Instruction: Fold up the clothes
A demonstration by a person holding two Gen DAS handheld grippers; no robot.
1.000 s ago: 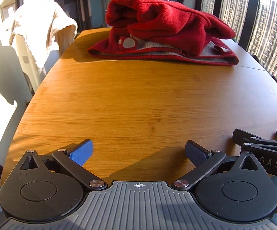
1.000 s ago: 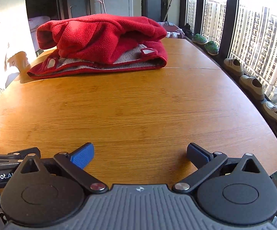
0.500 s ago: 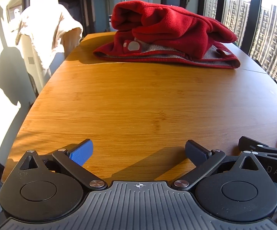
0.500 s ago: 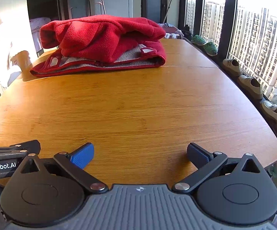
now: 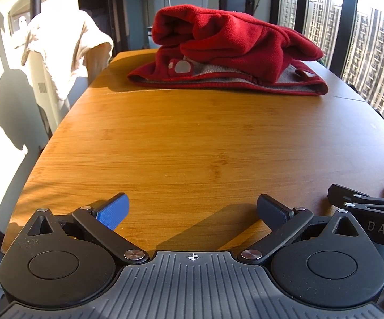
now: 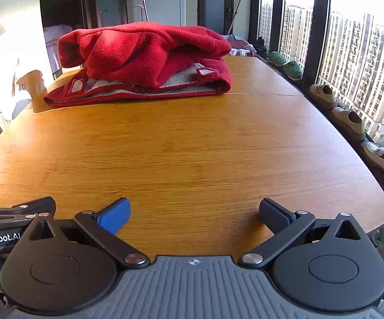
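A red fleece garment (image 5: 231, 50) with grey lining lies folded in a bundle at the far end of the wooden table (image 5: 192, 146); the right wrist view shows the same garment (image 6: 144, 61) far ahead on the table (image 6: 192, 146). My left gripper (image 5: 192, 208) stands open over the near edge, nothing between its fingers. My right gripper (image 6: 194, 212) is open too, empty, beside the left one. Both are well short of the garment. The right gripper's linkage shows at the left view's right edge.
A chair draped with pale cloth (image 5: 64, 50) stands past the table's far left corner. Several shoes (image 6: 348, 117) line the window sill along the right side. Tall windows (image 6: 364, 53) run along the right. Bare wood lies between the grippers and the garment.
Both views have dipped and swung slightly, so the garment sits a little lower and further right in frame. Both grippers stay open, and the garment has not moved.
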